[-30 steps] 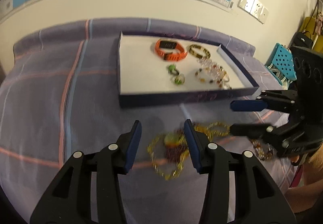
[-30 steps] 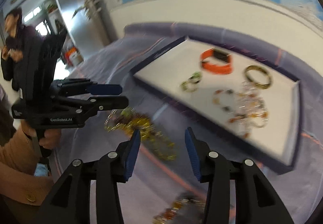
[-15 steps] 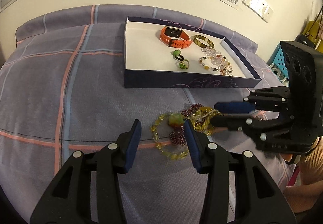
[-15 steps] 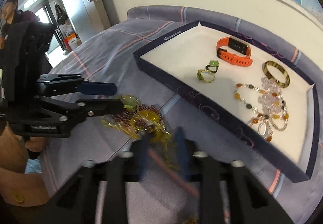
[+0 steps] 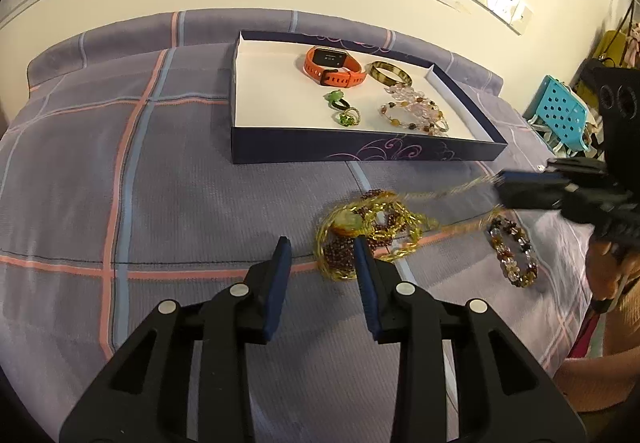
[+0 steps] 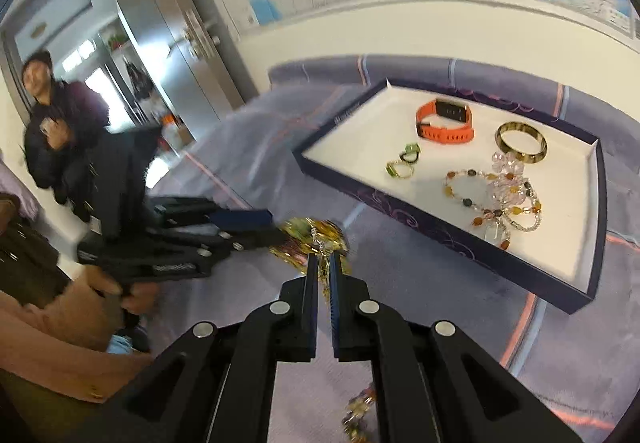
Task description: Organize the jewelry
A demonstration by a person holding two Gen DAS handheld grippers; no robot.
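Right claw [image 6: 324,263] is clenched on a strand of the yellow bead necklace [image 5: 376,221], having just closed on it. In the left wrist view the strand runs taut from the tangled heap on the bed [image 5: 160,163] out toward the right claw, so its long axis lies across the bed, left to right.

The heap, yellow beads mixed with a dark red bead strand [image 5: 340,251], sits just in front of the left claw [image 5: 322,255]. Left claw has been narrowing; its jaws stand parted with nothing between the pads and the heap's edge beside the right-hand finger.

A separate multicolour bead bracelet [image 5: 512,255] lies on the bed near the right claw. The navy tray [image 5: 360,153] is farther back, holding an orange watch [image 5: 334,67], a bangle [image 5: 389,73], two rings and bead bracelets.

Likely next: pull the necklace free of the tangle, the left claw being nearer to pin the heap.
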